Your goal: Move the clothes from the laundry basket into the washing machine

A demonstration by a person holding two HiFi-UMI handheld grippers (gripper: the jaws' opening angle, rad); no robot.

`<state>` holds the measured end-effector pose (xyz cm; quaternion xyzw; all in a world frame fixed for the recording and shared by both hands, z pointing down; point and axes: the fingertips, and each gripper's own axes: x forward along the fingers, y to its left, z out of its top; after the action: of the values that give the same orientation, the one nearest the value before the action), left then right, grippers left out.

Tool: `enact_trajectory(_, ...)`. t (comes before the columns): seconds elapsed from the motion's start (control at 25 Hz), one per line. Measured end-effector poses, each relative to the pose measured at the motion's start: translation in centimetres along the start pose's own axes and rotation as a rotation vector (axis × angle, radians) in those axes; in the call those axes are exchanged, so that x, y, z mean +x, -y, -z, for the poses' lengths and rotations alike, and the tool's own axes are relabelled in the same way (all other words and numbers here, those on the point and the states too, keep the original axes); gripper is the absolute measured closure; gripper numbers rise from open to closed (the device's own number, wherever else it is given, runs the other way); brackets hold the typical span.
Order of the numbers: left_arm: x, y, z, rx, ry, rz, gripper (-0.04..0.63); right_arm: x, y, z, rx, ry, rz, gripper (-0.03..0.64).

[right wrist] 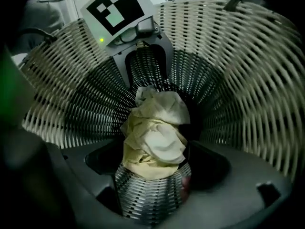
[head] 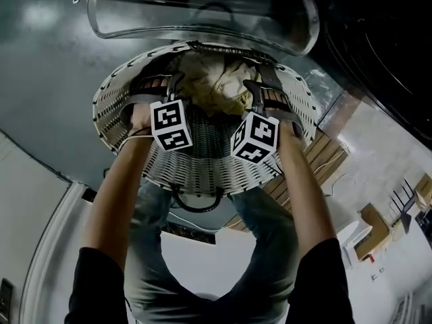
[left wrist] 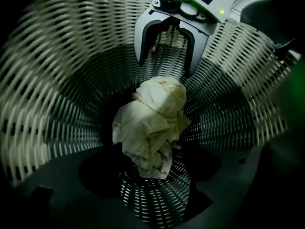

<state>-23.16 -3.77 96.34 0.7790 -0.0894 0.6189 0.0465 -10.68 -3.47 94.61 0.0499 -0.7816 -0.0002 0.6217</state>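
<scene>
A white wicker laundry basket (head: 202, 171) sits below me, and a crumpled pale yellow and cream heap of clothes (head: 216, 79) lies at its bottom. Both grippers reach steeply down inside it from opposite sides. The left gripper (head: 156, 93) is open, and in its own view the clothes (left wrist: 152, 123) lie just ahead of its spread jaws (left wrist: 150, 168), untouched. The right gripper (head: 270, 96) is open too, with the heap (right wrist: 155, 132) ahead of its jaws (right wrist: 152, 175). Each view shows the other gripper facing it with parted jaws: the right gripper (left wrist: 164, 46) and the left gripper (right wrist: 145, 70).
The washing machine's clear round door (head: 202, 12) hangs open just beyond the basket, with the dark machine front (head: 385, 39) at the upper right. Wooden slats (head: 324, 157) and cardboard boxes (head: 374, 231) lie on the floor to the right. The basket walls (left wrist: 57, 80) (right wrist: 248, 80) close in around both grippers.
</scene>
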Motion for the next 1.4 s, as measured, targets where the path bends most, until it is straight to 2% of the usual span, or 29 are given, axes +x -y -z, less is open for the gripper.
enact_trajectory(0.32,5.5,-0.9,0.2,0.034,0.006,-0.009,0.179,6.8,-0.3,2.0,-0.013,-0.094,-0.035,0.129)
enact_trajectory(0.52,9.5,-0.9,1.5,0.073,-0.05,0.022,0.169,11.1,-0.5,3.0,-0.051,-0.139,-0.045,0.136)
enact_trajectory(0.68,11.7,-1.2,1.3,0.032,-0.036,0.033,0.169,13.2,-0.3,3.0,-0.058,-0.138,-0.038,0.166)
enact_trajectory(0.8,12.8,-1.0,1.4,0.032,-0.043,0.041,0.176,14.1,-0.2,3.2,-0.042,-0.138,-0.039,0.184)
enact_trajectory(0.84,13.2,-0.7,1.5,0.034,-0.051,0.051,0.203,14.3,-0.2,3.3,-0.041,-0.141,-0.037,0.192)
enact_trajectory(0.88,13.5,-0.3,1.5,0.034,-0.06,0.066,0.26,14.5,-0.2,3.5,-0.043,-0.148,-0.034,0.202)
enact_trajectory(0.92,13.7,0.1,1.6,0.03,-0.067,0.079,0.37,14.6,-0.2,3.6,-0.048,-0.156,-0.03,0.215)
enact_trajectory(1.04,13.5,0.7,1.7,0.015,-0.074,0.074,0.503,14.5,-0.2,3.7,-0.041,-0.167,-0.013,0.291)
enact_trajectory(1.2,11.4,0.0,1.4,-0.03,-0.061,0.052,0.537,12.8,0.3,3.1,-0.008,-0.142,0.038,0.454)
enact_trajectory(1.28,9.8,-0.2,1.0,-0.049,-0.049,0.038,0.54,11.2,0.7,2.6,-0.005,-0.122,0.064,0.494)
enact_trajectory(1.4,6.9,-0.2,0.5,-0.086,-0.03,0.031,0.54,8.2,1.0,1.6,0.015,-0.094,0.081,0.509)
